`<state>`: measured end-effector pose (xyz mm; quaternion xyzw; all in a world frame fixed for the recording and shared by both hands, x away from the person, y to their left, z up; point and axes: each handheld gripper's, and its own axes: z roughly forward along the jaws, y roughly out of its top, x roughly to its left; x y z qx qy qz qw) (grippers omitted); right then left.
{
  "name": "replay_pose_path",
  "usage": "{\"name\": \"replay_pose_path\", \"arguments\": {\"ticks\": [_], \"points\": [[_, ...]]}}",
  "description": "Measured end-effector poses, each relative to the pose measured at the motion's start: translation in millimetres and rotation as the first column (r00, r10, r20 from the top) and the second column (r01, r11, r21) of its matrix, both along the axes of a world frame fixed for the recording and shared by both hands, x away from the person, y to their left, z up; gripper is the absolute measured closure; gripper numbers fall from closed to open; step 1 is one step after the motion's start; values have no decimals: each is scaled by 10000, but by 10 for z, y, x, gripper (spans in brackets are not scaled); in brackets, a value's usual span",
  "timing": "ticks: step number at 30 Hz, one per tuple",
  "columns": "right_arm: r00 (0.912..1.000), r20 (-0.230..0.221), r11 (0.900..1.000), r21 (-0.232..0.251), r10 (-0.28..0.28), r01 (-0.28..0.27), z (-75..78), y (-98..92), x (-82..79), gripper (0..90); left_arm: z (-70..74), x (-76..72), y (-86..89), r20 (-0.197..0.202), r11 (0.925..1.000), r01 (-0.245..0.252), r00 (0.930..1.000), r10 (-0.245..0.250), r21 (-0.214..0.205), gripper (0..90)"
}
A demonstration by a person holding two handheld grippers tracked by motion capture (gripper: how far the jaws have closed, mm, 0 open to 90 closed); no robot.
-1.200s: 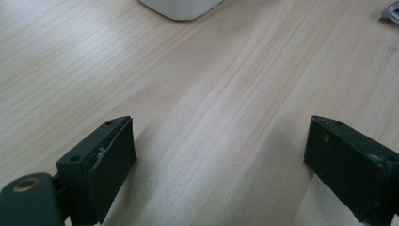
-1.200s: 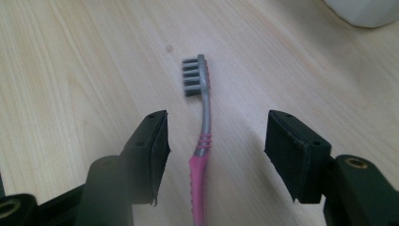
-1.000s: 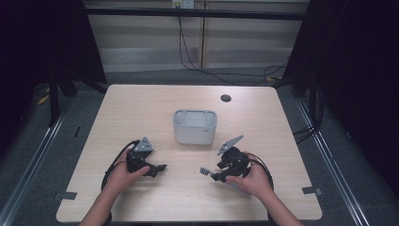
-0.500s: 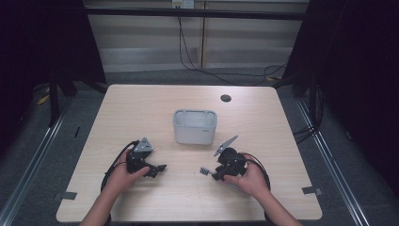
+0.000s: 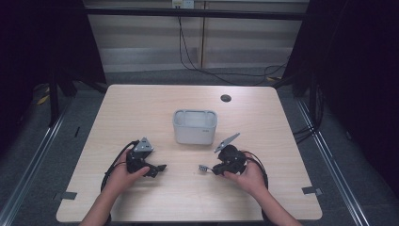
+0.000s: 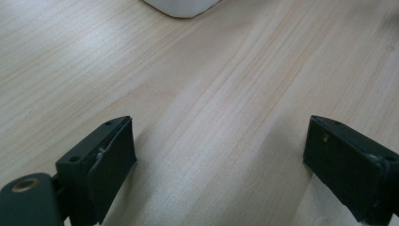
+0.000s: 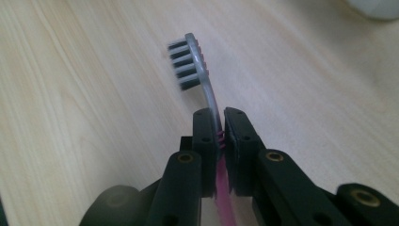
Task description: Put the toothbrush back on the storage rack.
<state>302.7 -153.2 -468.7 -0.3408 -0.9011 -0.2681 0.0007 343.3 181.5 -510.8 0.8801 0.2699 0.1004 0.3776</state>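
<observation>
My right gripper (image 7: pixel 215 126) has just been squeezing its jaws together, and now they are clamped on the toothbrush (image 7: pixel 197 70). In the right gripper view the jaws pinch the neck, right where the grey part turns pink. The grey head with its dark bristles sticks out past the jaws, and the pink handle runs back between them.

From the high view, the right gripper (image 5: pixel 212 168) sits low over the near part of the table (image 5: pixel 141 103), and the toothbrush (image 5: pixel 203 167) head pokes out toward the middle, just over the wood. I think this means I have the brush now and the picking-up part is done. Next I would guess it goes into the white cup (image 5: pixel 195 126) that stands just beyond my hands, in the middle of the table. That is only my guess.

My left gripper (image 5: pixel 157 169) is near the other one but holds nothing. In the left gripper view its jaws stand wide apart with bare wood between them.

The table is light wood with fine lines running across it. There is a small dark round hole (image 5: pixel 226 98) near the far edge. Around the table the room is dark, with grey floor, black cables (image 5: pixel 188 52) hanging down the far wall, and bits of tape on the table's near corners.
</observation>
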Motion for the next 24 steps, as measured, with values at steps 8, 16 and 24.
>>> {"name": "replay_pose_path", "arguments": {"ticks": [8,16,24], "points": [[9984,188,9930,1057,-542,519,130,-118,37,837,0,0,0,-5,10000,-1,10000,1,-1,90],[9939,620,9725,2206,-907,750,283,-226,55,837,0,0,0,11,10000,-3,10000,3,10,90],[9864,864,9370,3337,-1399,1036,436,-370,88,837,0,0,0,10,10000,-5,10000,5,2,90]]}}
